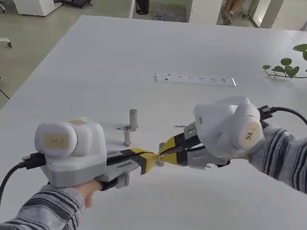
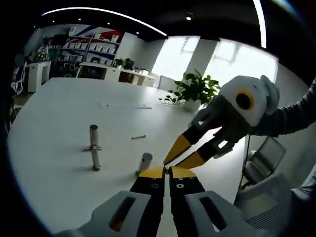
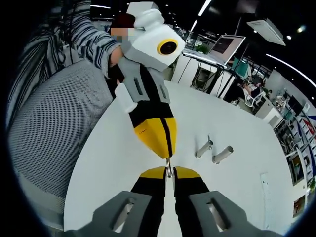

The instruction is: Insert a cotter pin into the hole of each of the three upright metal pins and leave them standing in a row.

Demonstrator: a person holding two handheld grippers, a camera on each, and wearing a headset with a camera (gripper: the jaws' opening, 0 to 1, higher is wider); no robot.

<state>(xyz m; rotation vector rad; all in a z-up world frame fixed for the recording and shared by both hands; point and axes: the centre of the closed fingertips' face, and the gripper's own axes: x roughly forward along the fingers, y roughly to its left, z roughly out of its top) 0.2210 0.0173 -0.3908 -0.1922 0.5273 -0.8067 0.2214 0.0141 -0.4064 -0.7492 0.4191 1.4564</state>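
Left gripper, jaws pressed together, meets the cotter pin pinched along the right gripper, just beside the nearest metal pin.

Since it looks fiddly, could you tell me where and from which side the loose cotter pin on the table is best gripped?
Probably across the middle of the loose cotter pin, coming down from above with the jaws straddling its length: it lies flat and thin on the table, so a sideways approach would find little to pinch.
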